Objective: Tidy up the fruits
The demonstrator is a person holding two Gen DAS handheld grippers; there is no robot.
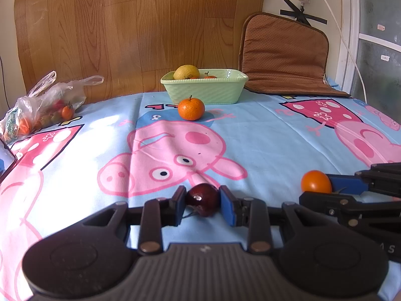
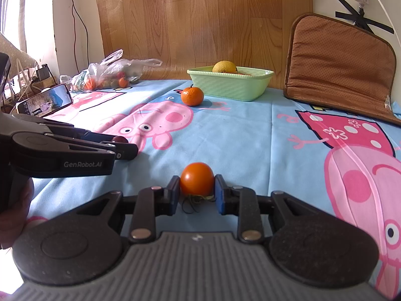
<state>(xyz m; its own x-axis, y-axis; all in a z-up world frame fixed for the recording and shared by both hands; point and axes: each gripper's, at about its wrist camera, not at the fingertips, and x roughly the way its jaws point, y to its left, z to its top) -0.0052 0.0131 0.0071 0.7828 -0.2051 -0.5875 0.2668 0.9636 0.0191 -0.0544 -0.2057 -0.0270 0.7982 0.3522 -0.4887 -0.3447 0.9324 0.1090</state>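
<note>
Left claw (image 1: 203,204), low centre of its own view: both blue pads pressed against a dark red fruit (image 1: 202,202), clamped tight. Fruit sits on the cartoon-print cloth (image 1: 263,138), roundish, no clear long axis; a thin stem trails toward the camera from its underside.

Right claw (image 2: 197,192), low centre of its view: pads closed against the sides of a small orange tomato (image 2: 197,181). Tomato rests on the cloth, slightly taller than wide, rounded end pointing away from the camera, dried calyx and stem strands at the near side, toward the claw body. In the left view the same tomato shows at right, mid-height, beside one blue pad.

Mandarin (image 1: 191,109) stands alone on the cloth above centre, stem up, just in front of the pale green basket (image 1: 205,90). Basket holds a yellow citrus (image 1: 186,72) at its left end and smaller orange-red fruit, mostly hidden by the rim. Its long side runs across the frame.

Plastic bag (image 1: 42,102) of mixed small fruit lies at left, mid-height. Brown cushion (image 1: 283,52) leans at upper right. Phone (image 2: 45,102) propped at left of the right view.
</note>
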